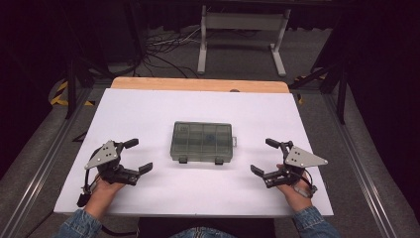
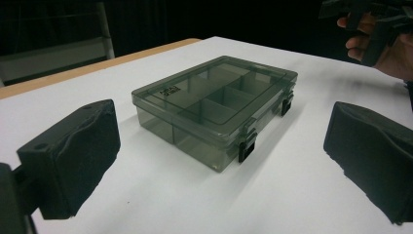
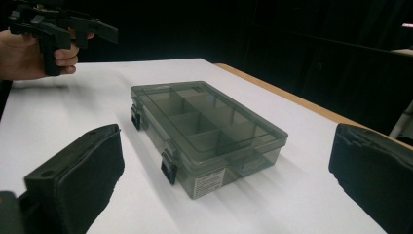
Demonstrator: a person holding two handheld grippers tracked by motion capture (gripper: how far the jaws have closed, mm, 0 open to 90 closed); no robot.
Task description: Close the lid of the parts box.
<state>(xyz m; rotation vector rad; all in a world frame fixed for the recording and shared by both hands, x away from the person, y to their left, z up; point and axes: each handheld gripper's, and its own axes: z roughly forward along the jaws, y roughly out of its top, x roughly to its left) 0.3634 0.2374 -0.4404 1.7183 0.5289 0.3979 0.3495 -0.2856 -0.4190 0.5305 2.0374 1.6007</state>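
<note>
A smoky, see-through plastic compartment box [image 1: 202, 141] lies shut in the middle of the white table, two dark latches on its near side. Inside I see empty dividers [image 2: 216, 100] [image 3: 204, 124]. My left gripper [image 1: 137, 155] sits low at the table's left, jaws wide open and empty, aimed at the box. My right gripper [image 1: 264, 156] mirrors it at the right, also wide open with nothing between its pads. Each is a little way short of the box. In the left gripper view the other hand's gripper [image 2: 365, 19] shows at top right.
The white sheet [image 1: 148, 114] covers the table, with a wooden strip [image 1: 198, 84] along the far edge. Beyond it stand a grey metal frame [image 1: 242, 34] and loose cables [image 1: 168, 49] on the floor. Denim sleeves [image 1: 79, 225] come in at the bottom.
</note>
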